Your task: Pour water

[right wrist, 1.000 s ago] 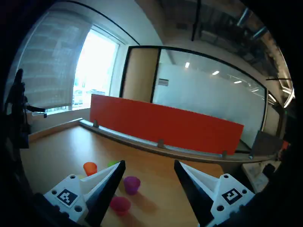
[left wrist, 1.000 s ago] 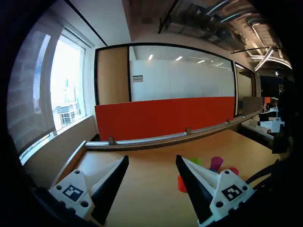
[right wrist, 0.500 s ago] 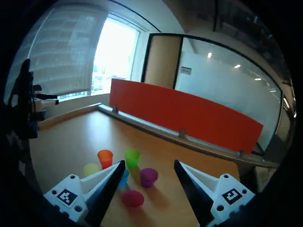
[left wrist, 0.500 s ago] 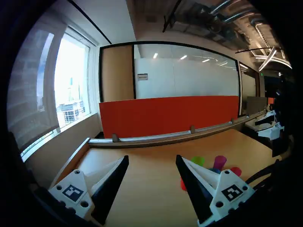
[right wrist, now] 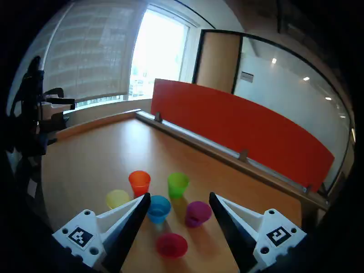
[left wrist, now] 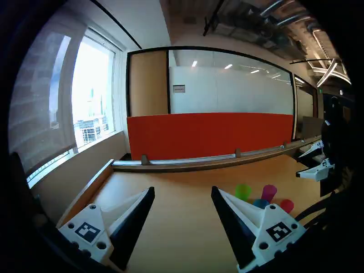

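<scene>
Evidently left tool (left wrist: 182, 188) and right tool (right wrist: 179, 194) gape apart; wall sign (left wrist: 179, 88) looks illegible.

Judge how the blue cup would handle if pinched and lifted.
The blue cup looks like small thin plastic, so probably light and liable to flex under a firm pinch. It stands upright, tapering to a narrower base, so a sideways nudge could tip it. Whether it holds water I cannot tell.

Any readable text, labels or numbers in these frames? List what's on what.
Wall sign on the glass partition: too small to read.
Square tags on left gripper and right gripper: black-and-white patterns, no letters.
Coloured cups: no print visible.
</scene>
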Available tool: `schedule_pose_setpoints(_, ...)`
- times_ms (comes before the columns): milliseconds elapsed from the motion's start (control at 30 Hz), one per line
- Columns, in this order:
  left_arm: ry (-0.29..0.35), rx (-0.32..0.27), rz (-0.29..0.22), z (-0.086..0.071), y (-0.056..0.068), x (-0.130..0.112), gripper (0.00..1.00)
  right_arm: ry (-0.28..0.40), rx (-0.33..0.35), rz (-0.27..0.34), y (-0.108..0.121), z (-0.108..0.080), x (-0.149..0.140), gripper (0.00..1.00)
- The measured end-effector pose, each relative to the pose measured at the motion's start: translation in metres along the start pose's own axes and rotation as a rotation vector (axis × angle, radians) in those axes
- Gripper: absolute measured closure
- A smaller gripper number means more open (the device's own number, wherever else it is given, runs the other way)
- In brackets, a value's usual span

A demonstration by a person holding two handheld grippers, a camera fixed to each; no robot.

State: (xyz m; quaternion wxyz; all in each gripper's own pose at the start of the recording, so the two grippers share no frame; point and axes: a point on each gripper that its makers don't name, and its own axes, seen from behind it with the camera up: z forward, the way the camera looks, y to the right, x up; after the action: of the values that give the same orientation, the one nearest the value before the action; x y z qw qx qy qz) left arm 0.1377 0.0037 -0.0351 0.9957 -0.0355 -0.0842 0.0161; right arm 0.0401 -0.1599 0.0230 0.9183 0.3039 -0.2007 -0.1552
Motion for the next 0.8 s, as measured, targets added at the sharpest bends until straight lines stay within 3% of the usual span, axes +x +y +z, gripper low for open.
schedule_pose_setpoints(533, -0.025, 0.052, -0.021, -0.008, -0.013, -0.014, 0.08, -0.108, 0.106, -0.033, -0.031, 0.067, -0.047, 0.0)
schedule_pose_setpoints(800, -0.038, 0.072, -0.034, -0.01, -0.019, -0.021, 0.08, -0.164, 0.135, -0.023, -0.043, 0.088, -0.07, 0.0)
